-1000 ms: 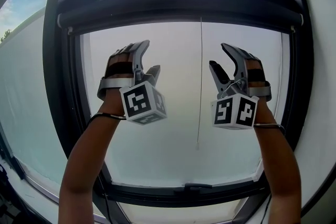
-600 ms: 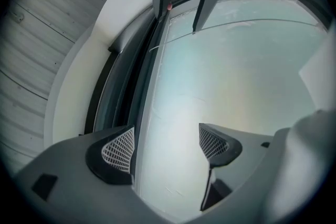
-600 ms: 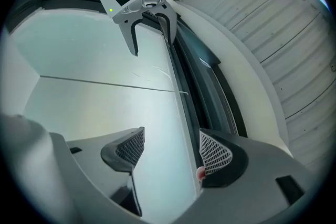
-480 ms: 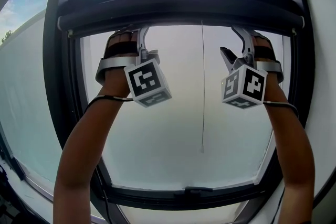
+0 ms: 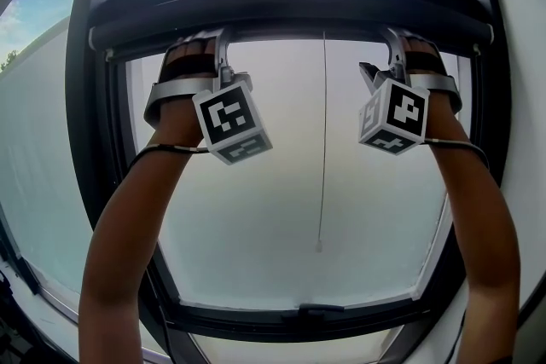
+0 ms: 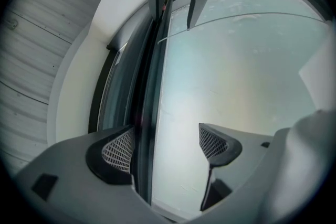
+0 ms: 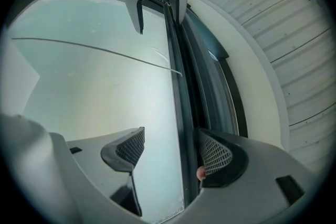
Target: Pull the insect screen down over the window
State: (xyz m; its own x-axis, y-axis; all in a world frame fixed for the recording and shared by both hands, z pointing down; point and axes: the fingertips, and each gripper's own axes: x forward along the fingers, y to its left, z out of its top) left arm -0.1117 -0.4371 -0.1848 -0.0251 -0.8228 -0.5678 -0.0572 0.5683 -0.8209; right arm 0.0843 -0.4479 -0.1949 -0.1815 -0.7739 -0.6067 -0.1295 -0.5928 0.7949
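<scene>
Head view: the insect screen bar [image 5: 290,8] sits at the top of the window, a dark curved bar running from the left side to the right side of the dark window frame [image 5: 85,141]. Both arms reach up to it. The left gripper [image 5: 223,45] meets the bar's lower edge left of centre and the right gripper [image 5: 395,43] meets it right of centre, each with its marker cube hanging below. A thin pull cord [image 5: 322,141] hangs between them over the pale pane [image 5: 256,209]. Its small end knob is well above the bottom of the frame.

Left gripper view: the left gripper [image 6: 165,145] has its jaws spread wide, having just been opening. The insect screen bar [image 6: 149,113] runs between them, close to the left jaw. Whether that pad touches it cannot be told. The right jaw stands clear over the pane. The right gripper shows far off along the bar.

Right gripper view: the right gripper [image 7: 173,153] also has its jaws spread wide after opening. The insect screen bar [image 7: 184,113] passes between them, just beside the right jaw.
</scene>
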